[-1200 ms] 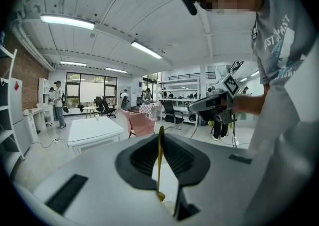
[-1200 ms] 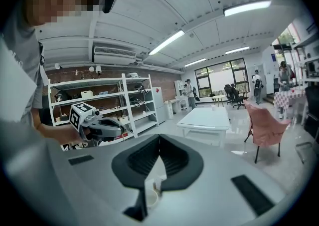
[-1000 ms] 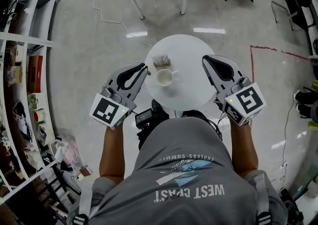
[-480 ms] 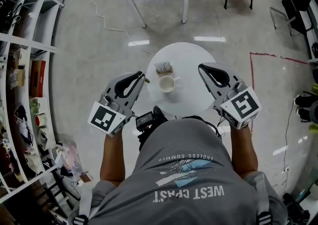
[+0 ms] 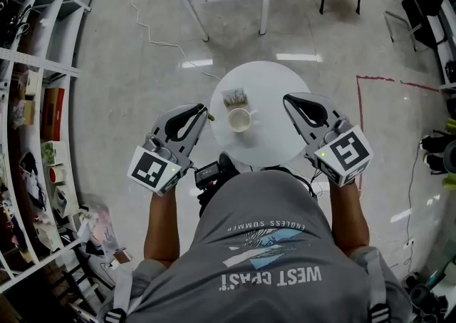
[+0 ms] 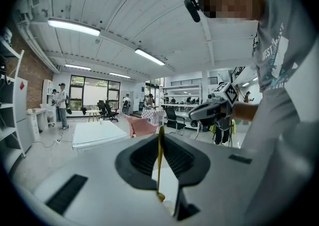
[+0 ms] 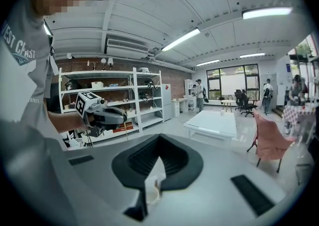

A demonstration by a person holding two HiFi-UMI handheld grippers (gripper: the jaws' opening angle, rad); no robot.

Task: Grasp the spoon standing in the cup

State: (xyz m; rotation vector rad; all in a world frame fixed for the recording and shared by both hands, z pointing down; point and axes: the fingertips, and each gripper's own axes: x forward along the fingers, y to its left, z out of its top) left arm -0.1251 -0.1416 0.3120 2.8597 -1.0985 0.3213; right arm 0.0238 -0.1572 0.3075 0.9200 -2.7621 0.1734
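- The left gripper (image 5: pixel 205 109) is closed on the spoon (image 6: pixel 159 165). In the left gripper view the thin yellow spoon stands upright between the two jaws, with its bowl end at the bottom.
- In the head view the tips of the left gripper lie just outside the left edge of the round white table (image 5: pixel 274 140), beside the cup (image 5: pixel 239 120) and not touching it.
- The spoon is clear of the cup and is carried entirely by the left gripper.
- The cup stands upright on the left half of the table, near the left edge. It is white, its handle points right, and nothing stands in it.
- A small flat item (image 5: pixel 234 97) lies just behind the cup, near the far-left edge of the table. Its nature cannot be determined.
- The right gripper (image 5: pixel 286 98) has its jaws together at the tips with nothing between them. It is positioned over the right edge of the table, well apart from the cup.
- In the right gripper view the cup (image 7: pixel 151 192) shows low in the frame beneath the jaws, and the left gripper (image 7: pixel 117 115) shows across the table.
- Each gripper is held in one hand of the person, whose forearms extend on either side of the near edge of the table.
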